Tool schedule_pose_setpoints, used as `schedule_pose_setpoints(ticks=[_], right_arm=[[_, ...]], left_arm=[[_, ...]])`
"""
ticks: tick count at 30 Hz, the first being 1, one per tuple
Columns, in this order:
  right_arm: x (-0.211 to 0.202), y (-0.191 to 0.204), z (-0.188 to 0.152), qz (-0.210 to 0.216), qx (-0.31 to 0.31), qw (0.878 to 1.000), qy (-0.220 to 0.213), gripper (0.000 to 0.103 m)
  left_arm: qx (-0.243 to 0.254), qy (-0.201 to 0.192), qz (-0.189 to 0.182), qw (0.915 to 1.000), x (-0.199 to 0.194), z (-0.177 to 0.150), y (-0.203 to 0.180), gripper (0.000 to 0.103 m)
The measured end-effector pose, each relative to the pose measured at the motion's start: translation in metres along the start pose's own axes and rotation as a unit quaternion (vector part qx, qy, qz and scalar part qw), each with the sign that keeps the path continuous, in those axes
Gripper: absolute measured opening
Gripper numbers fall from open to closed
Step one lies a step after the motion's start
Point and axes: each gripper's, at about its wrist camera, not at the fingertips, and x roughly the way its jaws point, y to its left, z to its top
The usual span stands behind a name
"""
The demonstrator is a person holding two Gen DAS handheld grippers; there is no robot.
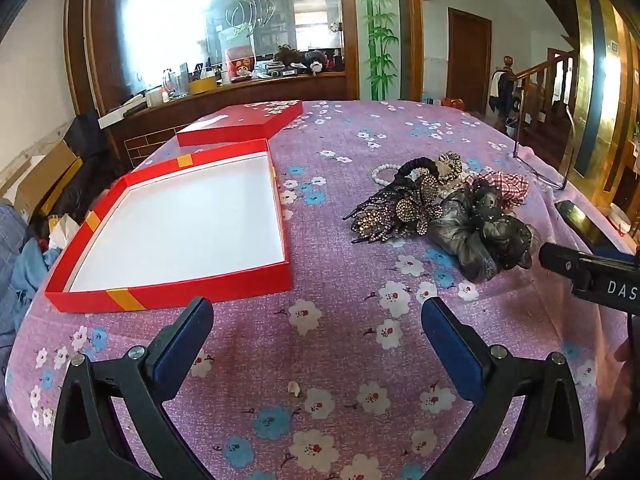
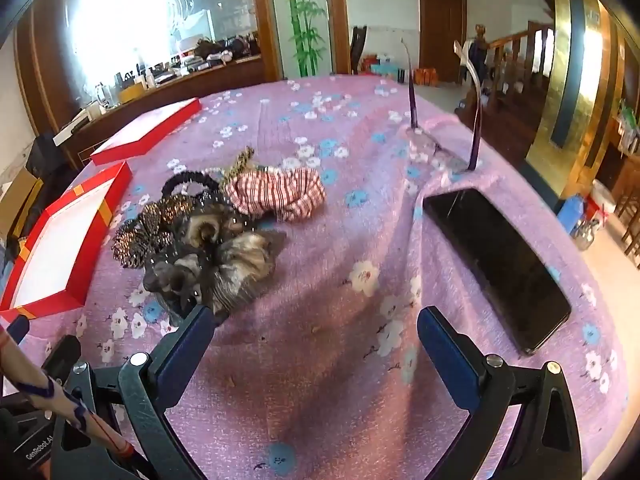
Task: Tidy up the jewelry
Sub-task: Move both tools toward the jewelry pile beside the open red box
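A pile of hair accessories lies on the purple floral tablecloth: a rhinestone butterfly clip (image 1: 404, 210), a dark grey scrunchie (image 1: 486, 236) (image 2: 218, 258), a red checked scrunchie (image 1: 506, 186) (image 2: 276, 192), a black hair tie (image 1: 418, 166) and a white bead bracelet (image 1: 382, 174). An open red box (image 1: 180, 280) with a white inside sits to the left, its lid (image 1: 240, 122) behind it. My left gripper (image 1: 318, 312) hovers open over bare cloth in front of the box and pile. My right gripper (image 2: 314, 322) is open, its left finger just before the grey scrunchie.
A black phone (image 2: 498, 264) lies on the cloth at the right, behind it a clear stand (image 2: 444, 136). The table's right edge drops to the floor. A wooden counter with clutter stands behind the table, cardboard and clothes at the left.
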Motion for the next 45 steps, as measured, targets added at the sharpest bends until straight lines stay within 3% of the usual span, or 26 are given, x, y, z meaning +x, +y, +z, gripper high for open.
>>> schedule_pose_setpoints(ticks=[7,9,14,35,39,45], right_arm=[[0.002,-0.004,-0.002,0.015,0.011,1.0,0.003,0.103],[0.001,-0.004,-0.002,0.017,0.01,1.0,0.0,0.103],[0.002,0.0,-0.002,0.02,0.001,1.0,0.002,0.103],[-0.011,0.017,-0.001,-0.011,-0.032,0.999,-0.005,0.103],[-0.022,0.023,0.006,0.014,-0.037,0.999,-0.017,0.101],[-0.026,0.038,0.018,0.093,-0.053,0.994,-0.014,0.093]], left_arm=[[0.019,0.003,0.017,0.9997,0.001,0.002,-0.003,0.103],[-0.008,-0.007,-0.003,0.9999,0.003,-0.001,-0.001,0.103],[0.0,-0.003,0.002,1.0,0.004,0.0,-0.003,0.103],[-0.013,-0.014,-0.01,0.9998,0.002,-0.002,0.002,0.103],[-0.015,-0.017,-0.011,0.9997,0.003,-0.001,0.003,0.103],[-0.048,-0.029,-0.029,0.998,-0.001,-0.007,0.015,0.103]])
